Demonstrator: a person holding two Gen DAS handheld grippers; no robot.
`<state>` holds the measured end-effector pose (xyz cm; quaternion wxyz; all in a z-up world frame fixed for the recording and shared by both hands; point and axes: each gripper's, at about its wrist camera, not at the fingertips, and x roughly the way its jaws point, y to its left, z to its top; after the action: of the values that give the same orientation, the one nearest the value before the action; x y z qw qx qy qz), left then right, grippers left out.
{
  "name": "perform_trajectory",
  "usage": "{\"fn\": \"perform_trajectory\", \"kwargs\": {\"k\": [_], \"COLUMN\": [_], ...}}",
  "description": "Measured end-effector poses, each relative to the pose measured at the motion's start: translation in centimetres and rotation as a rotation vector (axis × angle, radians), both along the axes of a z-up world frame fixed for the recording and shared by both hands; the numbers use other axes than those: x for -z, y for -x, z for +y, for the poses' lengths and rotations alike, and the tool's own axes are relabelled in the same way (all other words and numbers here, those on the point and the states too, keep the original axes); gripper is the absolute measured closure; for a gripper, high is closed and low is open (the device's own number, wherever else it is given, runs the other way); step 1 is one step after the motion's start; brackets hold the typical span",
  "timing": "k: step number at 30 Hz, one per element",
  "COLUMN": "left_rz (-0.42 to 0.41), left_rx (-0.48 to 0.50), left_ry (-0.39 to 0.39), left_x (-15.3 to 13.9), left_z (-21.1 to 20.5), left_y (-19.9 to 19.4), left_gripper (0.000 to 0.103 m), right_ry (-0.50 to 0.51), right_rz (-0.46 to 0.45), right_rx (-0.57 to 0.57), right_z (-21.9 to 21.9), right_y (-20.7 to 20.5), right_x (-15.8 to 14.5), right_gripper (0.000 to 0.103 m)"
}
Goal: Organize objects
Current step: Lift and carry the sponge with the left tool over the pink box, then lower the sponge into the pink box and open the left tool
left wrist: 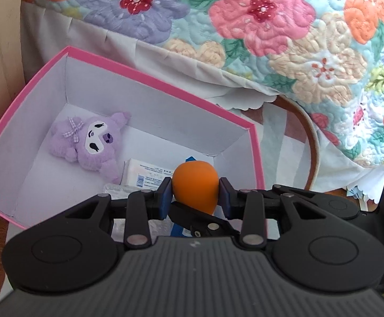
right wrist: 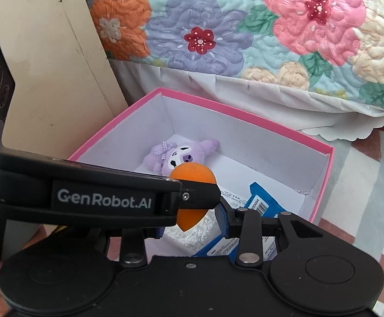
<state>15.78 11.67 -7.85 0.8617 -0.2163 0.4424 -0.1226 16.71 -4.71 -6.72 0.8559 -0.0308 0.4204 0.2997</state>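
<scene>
**A:** How far had the tidying got? Start with the big things.

**B:** A flowered quilt [left wrist: 260, 13] hung behind everything. In front of it, low down, stood the open pink box [left wrist: 149, 79], the place things seemed to be going. It was partly filled, with plenty of white floor still bare.

**A:** What was in it?

**B:** A purple plush toy [left wrist: 91, 142] lay by the far wall. Nearer were a white packet [left wrist: 144, 174] and a blue packet [right wrist: 263, 203], the blue one close to the right-hand wall.

**A:** And the grippers?

**B:** The left gripper [left wrist: 196, 195] was clamped on an orange sponge [left wrist: 194, 185], a blue pad pressed to each side, jaws only narrowly apart. It held the sponge above the near part of the box, not yet set down.

**A:** The right one?

**B:** The right gripper [right wrist: 192, 224] sat just behind, also narrowly parted. The sponge's tip showed between its pads, but a gap stood beside the right pad, so I judged it gripped nothing.

**A:** So what remained?

**B:** Releasing the sponge into the box, I'd say. Nothing else waiting outside it was in view.
</scene>
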Motion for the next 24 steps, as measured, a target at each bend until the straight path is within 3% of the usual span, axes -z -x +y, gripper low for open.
{"fn": "perform_trajectory", "kwargs": {"k": [17,24], "left_rz": [0.005,0.007], "left_rx": [-0.046,-0.074], "left_ry": [0.056,0.037], "left_x": [3.3,4.0], "left_z": [0.6,0.5], "left_y": [-1.1,-1.9], "left_gripper": [0.067,0.067], "right_ry": [0.007,0.009], "right_rz": [0.006,-0.002], "right_rx": [0.030,0.025], "right_z": [0.4,0.1], "right_y": [-1.2,-0.8], "right_x": [2.3,2.2], "right_gripper": [0.060,0.053]}}
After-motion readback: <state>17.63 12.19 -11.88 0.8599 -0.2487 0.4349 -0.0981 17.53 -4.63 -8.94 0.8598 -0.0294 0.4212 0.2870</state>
